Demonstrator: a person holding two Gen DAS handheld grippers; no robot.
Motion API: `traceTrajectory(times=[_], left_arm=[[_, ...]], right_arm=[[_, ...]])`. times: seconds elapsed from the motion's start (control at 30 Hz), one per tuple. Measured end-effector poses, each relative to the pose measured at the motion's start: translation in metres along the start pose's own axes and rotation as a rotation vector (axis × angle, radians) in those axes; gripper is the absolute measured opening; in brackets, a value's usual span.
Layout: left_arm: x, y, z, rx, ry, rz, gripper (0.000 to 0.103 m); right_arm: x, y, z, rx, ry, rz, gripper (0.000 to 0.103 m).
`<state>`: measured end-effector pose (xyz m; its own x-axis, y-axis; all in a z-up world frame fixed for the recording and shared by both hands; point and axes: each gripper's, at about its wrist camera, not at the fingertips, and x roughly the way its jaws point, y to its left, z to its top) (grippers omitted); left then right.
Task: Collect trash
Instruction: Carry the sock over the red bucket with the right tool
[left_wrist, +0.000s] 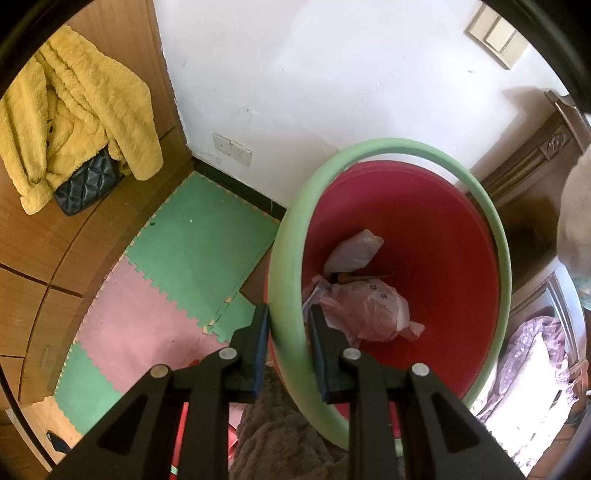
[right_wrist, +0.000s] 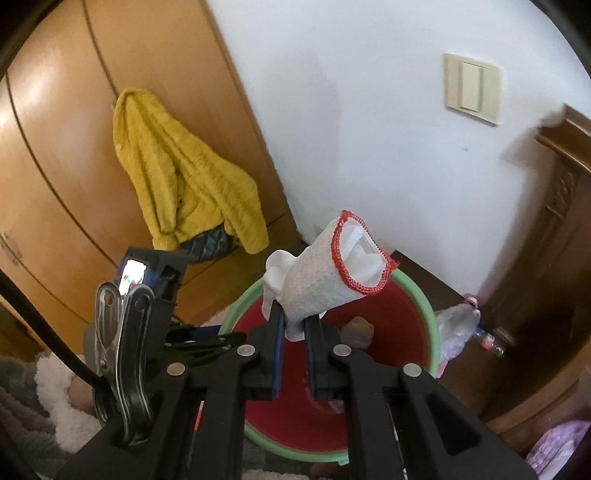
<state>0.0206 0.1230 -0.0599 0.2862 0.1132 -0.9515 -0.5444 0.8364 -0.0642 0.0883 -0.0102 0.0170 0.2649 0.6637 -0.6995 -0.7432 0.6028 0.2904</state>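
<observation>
A red plastic bin with a pale green rim (left_wrist: 291, 236) stands on the floor before the white wall (left_wrist: 332, 74), crumpled plastic bags (left_wrist: 369, 310) lying inside it. Left of it, interlocking foam floor mats (left_wrist: 166, 266) run to a wooden wardrobe (left_wrist: 33, 251) (a yellow fleece jacket (left_wrist: 74, 110) hangs on its front, over a dark quilted bag (left_wrist: 86, 184)). A white knitted glove with red trim (right_wrist: 332, 273) hangs above the bin.

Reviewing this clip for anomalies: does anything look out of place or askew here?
The foam floor mats look askew: tiles overlap beside the red bin, whose green rim the left gripper clamps. The right gripper holds a red-edged white cloth above the bin.
</observation>
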Motion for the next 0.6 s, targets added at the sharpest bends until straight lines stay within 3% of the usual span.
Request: traceTrajectory(times=[0.37, 0.6], left_arm=[[0.001, -0.002, -0.002, -0.003, -0.004, 0.008, 0.022], [0.001, -0.001, -0.001, -0.009, 0.006, 0.003, 0.022]], right_arm=[[0.010, 0.007, -0.005, -0.037, 0.033, -0.013, 0.011], [0.037, -0.005, -0.014, 0.008, 0.140, -0.042, 0.011]])
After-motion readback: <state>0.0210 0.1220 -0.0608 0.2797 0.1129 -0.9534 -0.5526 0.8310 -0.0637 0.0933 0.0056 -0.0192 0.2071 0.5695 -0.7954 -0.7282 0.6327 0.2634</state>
